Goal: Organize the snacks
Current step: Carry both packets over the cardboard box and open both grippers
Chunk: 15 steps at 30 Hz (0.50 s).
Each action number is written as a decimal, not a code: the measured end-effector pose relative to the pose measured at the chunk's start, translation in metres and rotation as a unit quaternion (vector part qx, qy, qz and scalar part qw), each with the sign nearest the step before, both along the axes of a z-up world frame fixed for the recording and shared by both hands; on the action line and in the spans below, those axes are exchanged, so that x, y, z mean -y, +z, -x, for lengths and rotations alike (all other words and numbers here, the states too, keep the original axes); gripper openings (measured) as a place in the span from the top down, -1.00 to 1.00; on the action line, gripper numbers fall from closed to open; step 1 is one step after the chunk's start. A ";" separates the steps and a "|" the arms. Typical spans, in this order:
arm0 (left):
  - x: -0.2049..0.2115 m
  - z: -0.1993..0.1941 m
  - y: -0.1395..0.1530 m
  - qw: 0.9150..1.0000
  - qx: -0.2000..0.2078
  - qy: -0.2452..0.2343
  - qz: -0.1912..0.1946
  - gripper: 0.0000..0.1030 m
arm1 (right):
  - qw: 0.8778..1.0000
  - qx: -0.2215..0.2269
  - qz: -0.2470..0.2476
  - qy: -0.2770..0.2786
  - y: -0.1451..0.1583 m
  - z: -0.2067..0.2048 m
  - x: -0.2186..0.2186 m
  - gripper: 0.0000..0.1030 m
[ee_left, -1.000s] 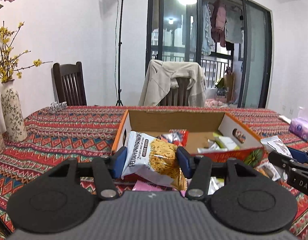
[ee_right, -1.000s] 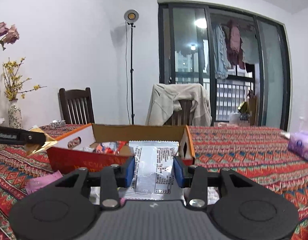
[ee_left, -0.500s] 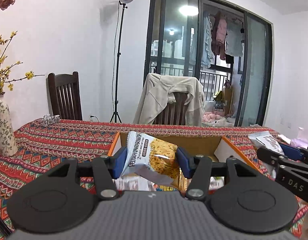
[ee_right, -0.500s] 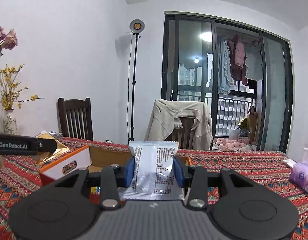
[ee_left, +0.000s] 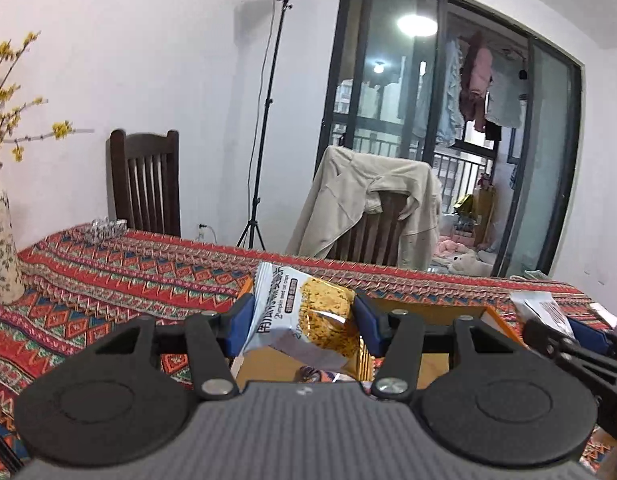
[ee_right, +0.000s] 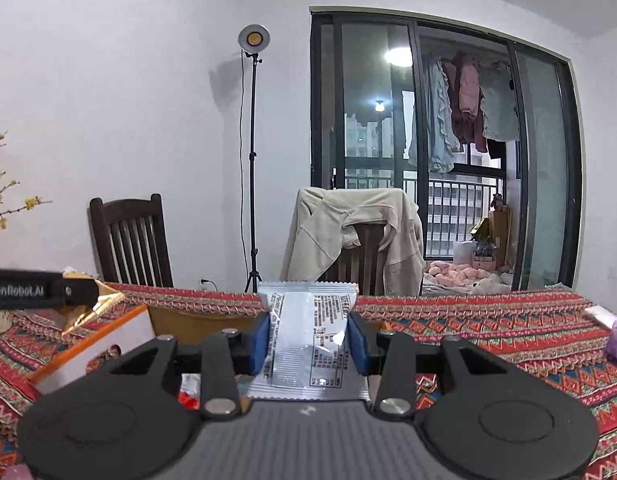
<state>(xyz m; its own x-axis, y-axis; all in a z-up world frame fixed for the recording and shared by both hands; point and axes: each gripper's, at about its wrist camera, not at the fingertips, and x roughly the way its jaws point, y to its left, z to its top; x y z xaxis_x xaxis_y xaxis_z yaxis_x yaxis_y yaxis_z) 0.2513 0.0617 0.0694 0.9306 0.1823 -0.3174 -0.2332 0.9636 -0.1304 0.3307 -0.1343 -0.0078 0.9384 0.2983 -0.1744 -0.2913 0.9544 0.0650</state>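
Patterned tablecloth [ee_left: 108,280] both views; left claw [ee_left: 304,316] clamps yellow snack [ee_left: 308,312], right claw [ee_right: 308,338] grips white packet [ee_right: 308,344].

A patterned red tablecloth [ee_left: 120,280] is being seen spread across the table, with a flowered vase [ee_left: 0,256] holding yellow blossoms standing at nine o'clock. A dark wooden chair [ee_left: 145,184] is being shown at ten o'clock, and a beige jacket [ee_left: 360,204] is being draped over a second chair at twelve o'clock. A lamp on a tripod stand [ee_left: 268,112] is being lit between them, while laundry [ee_right: 468,108] is being hung behind the glass doors at one o'clock.
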 end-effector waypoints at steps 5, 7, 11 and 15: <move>-0.002 -0.013 -0.021 1.000 -0.030 -0.002 -0.003 -0.07 | 0.999 -0.036 -0.001 0.002 -0.014 -0.014 0.002 0.22; -0.003 -0.015 -0.027 0.999 -0.040 -0.003 -0.005 -0.07 | 0.999 -0.045 0.003 0.004 -0.018 -0.016 0.001 0.22; -0.002 -0.017 -0.034 0.999 -0.050 -0.005 -0.010 -0.07 | 0.999 -0.052 0.013 0.003 -0.024 -0.018 -0.002 0.22; -0.001 -0.016 -0.037 0.999 -0.050 -0.007 -0.013 -0.14 | 0.998 -0.056 0.012 0.003 -0.026 -0.017 -0.001 0.19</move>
